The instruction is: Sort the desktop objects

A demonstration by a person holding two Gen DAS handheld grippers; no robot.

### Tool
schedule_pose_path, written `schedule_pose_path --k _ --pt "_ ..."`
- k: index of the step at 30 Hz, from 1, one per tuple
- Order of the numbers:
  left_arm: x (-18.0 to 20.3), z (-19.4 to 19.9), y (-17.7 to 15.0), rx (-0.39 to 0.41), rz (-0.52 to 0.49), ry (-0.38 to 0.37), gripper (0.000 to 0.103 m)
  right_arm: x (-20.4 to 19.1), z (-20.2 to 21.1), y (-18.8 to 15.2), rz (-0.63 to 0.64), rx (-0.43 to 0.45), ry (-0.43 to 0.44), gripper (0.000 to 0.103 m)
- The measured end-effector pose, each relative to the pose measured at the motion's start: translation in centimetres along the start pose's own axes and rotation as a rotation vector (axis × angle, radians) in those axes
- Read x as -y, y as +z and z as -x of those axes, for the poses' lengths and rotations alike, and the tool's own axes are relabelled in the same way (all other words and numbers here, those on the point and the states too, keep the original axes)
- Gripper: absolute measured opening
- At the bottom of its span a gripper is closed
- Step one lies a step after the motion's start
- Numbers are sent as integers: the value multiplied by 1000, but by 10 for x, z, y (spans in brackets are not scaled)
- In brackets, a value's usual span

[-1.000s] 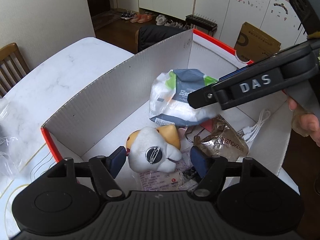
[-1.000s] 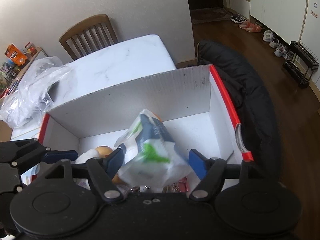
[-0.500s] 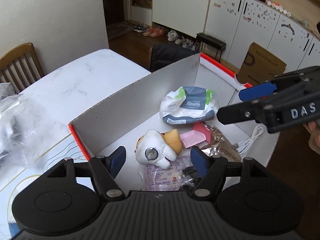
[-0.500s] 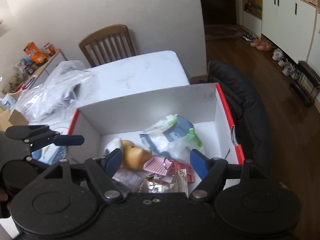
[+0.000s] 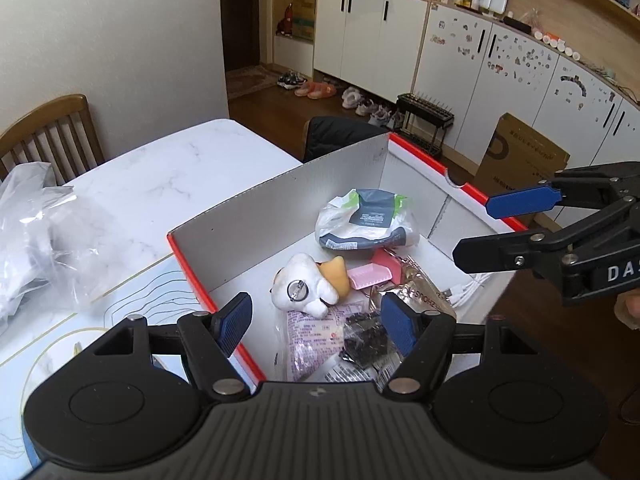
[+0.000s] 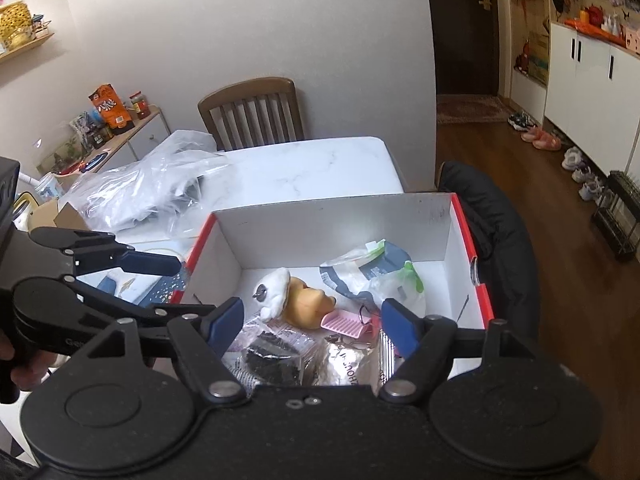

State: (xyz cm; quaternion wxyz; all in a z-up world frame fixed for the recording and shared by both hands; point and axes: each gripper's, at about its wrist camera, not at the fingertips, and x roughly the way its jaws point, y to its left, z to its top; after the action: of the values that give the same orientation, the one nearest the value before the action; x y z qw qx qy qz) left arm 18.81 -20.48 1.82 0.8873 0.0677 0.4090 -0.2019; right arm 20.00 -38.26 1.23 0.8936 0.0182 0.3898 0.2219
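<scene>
Below both claws sits the box (image 5: 280,204) holding a pouch (image 5: 366,222), plush (image 5: 308,286), pink comb (image 6: 344,322) and foil bag (image 5: 420,296). Left claw (image 5: 316,326) and right claw (image 6: 312,324) tilt down, gaping, empty (crumpled plastic (image 6: 148,184) lies on the bench (image 5: 160,172) beyond).

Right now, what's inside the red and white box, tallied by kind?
Plush toy: 1
Pink comb: 1
Tissue pack: 1
Snack packets: 3
White cable: 1
Total: 7, though the pile may hide more.
</scene>
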Motion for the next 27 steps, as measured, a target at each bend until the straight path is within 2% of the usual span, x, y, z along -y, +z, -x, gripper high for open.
schedule_pose_path --k 4,7,15,19,27 --pt "4 12 -7 14 -3 12 70 -6 7 -8 27 22 -7 77" --pt "6 20 -12 27 4 21 83 -11 12 -13 44 32 -12 80" --pt "5 31 -26 36 31 42 88 -23 25 -23 93 86 -12 94" --pt "6 35 -34 46 41 52 101 -27 30 -29 102 106 -18 98" --pt "11 43 -48 56 37 54 102 -29 38 -42 104 115 -32 99"
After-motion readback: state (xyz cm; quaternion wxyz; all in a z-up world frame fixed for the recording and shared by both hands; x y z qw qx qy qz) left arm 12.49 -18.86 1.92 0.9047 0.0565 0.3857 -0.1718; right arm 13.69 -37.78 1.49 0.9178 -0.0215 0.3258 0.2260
